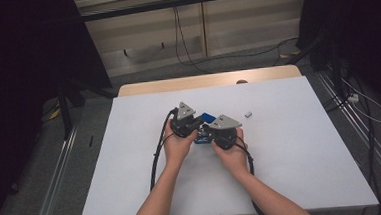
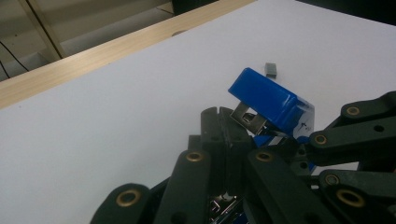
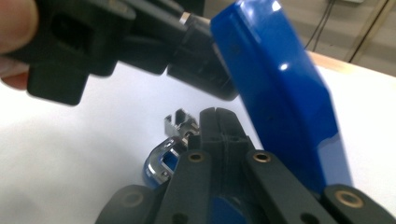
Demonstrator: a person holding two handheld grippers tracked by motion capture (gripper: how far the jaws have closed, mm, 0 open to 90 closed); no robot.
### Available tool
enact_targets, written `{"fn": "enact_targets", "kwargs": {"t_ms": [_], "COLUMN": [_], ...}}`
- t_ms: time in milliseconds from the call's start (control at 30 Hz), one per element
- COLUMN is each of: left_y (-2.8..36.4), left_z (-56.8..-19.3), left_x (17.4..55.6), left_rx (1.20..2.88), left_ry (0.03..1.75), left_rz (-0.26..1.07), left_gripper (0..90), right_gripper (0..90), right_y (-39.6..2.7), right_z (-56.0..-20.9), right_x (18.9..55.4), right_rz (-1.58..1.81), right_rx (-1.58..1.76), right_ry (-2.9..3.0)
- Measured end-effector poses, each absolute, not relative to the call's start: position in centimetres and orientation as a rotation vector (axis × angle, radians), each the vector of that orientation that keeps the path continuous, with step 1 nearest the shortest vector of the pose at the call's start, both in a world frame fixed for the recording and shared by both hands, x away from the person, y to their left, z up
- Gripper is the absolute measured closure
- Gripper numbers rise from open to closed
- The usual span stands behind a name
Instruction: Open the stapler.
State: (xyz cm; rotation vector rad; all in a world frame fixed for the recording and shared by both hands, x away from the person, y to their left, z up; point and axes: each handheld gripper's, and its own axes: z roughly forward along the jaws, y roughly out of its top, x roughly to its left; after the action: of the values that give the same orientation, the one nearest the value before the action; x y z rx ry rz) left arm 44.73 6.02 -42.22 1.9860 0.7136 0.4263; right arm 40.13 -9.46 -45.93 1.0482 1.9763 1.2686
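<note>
A blue stapler (image 1: 205, 118) lies at the middle of the white table (image 1: 291, 151), its lid hinged up and tilted. In the left gripper view the lid (image 2: 271, 99) stands just beyond my left gripper (image 2: 218, 116), whose jaws are pressed together beside the lid's metal arm (image 2: 247, 117). My left gripper (image 1: 198, 125) and right gripper (image 1: 209, 132) meet over the stapler. In the right gripper view my right gripper (image 3: 218, 117) is shut, with the chrome staple channel (image 3: 173, 125) just left of its tips and the blue lid (image 3: 280, 93) rising at its right.
A small grey block of staples (image 1: 248, 114) lies on the table to the right of the stapler, also seen as a grey block (image 2: 270, 69) beyond the lid. A wooden edge (image 1: 177, 83) borders the table's far side. Cables trail from both grippers toward the person.
</note>
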Motion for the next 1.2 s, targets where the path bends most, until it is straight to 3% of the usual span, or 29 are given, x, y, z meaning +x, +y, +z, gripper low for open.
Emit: {"fn": "enact_targets", "kwargs": {"t_ms": [1200], "left_y": [8.4], "left_z": [-43.7], "left_x": [44.8], "left_rx": [2.042], "left_ry": [0.753], "left_rz": [0.340], "left_gripper": [90.0], "right_gripper": [90.0], "right_y": [-8.8], "right_z": [-46.1], "right_x": [39.9], "right_rz": [1.245], "right_rx": [1.087], "right_ry": [1.884]}}
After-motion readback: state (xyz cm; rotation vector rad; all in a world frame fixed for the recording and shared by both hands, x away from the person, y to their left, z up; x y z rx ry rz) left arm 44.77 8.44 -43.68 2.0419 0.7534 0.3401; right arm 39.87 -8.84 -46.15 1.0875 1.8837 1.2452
